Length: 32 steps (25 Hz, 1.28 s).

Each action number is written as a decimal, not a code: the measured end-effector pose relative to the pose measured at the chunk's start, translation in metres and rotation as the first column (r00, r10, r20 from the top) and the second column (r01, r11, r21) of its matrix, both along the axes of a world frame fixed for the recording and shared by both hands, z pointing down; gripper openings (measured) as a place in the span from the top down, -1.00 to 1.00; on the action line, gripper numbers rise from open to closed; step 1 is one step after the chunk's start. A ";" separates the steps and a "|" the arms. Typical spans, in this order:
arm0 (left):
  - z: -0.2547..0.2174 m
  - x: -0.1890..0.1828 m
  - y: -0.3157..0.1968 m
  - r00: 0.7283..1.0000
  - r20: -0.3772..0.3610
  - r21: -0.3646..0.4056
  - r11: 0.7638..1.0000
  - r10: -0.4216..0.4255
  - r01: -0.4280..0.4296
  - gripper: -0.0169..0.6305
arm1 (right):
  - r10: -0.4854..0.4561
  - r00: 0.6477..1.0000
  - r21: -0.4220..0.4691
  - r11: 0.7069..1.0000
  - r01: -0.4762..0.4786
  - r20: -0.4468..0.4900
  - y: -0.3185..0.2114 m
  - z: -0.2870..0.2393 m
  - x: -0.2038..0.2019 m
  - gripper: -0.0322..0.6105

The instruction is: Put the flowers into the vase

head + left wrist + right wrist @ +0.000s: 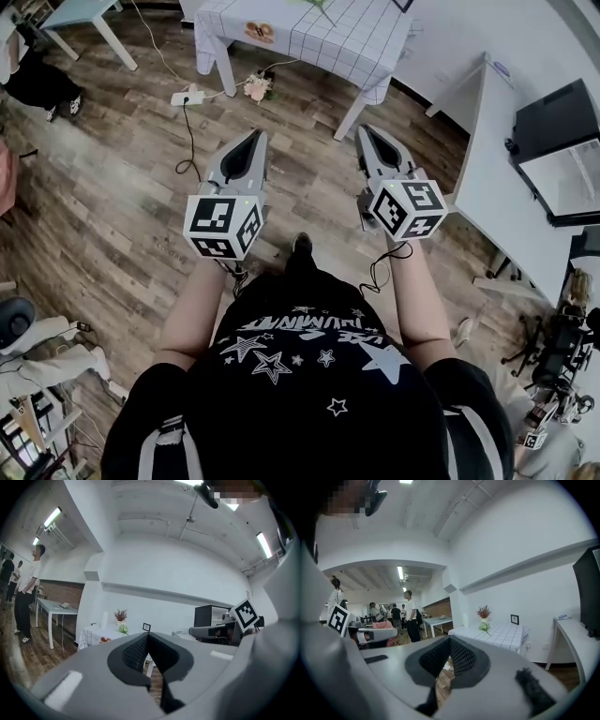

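Task is not yet getting under way. Left gripper (253,139) and right gripper (368,134) are standing shut, empty, well apart from the table (506,635), where a flower (486,626) is lying beside the vase (483,618).

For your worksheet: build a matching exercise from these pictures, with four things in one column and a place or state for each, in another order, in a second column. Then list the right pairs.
Column A
1. grey left gripper
2. white power strip
3. small black picture frame
4. pale pink flowers

Column B
a. standing on the white checked tablecloth
b. lying on the wooden floor beside a white table leg
c. shut, with nothing between its fingers
d. on the floor, with a black cable running from it

Pairs: 1-c, 2-d, 3-a, 4-b
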<state>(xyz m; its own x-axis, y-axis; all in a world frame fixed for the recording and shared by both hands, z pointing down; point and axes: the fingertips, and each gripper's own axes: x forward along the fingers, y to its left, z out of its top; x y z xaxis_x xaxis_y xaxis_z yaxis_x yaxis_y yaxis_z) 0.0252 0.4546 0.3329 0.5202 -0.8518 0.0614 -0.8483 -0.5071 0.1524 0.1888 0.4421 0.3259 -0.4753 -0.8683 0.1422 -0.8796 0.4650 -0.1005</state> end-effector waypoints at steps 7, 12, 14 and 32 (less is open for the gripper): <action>0.000 0.009 -0.017 1.000 0.003 0.009 1.000 -0.018 0.018 0.92 | 0.009 1.000 0.011 1.000 -0.009 0.022 -0.017 0.001 0.018 0.87; -0.007 0.024 -0.045 0.999 0.019 0.028 0.998 -0.048 0.047 0.92 | -0.037 0.992 0.045 0.998 0.032 0.124 -0.045 -0.011 0.039 0.87; -0.006 0.028 -0.054 0.997 0.025 0.026 0.997 -0.074 0.074 0.92 | -0.062 0.987 0.049 0.997 0.055 0.151 -0.057 -0.012 0.046 0.87; 0.027 0.002 -0.123 0.990 0.015 -0.053 0.988 -0.144 0.144 0.92 | -0.036 0.997 -0.068 0.997 0.040 0.063 -0.141 0.026 0.040 0.87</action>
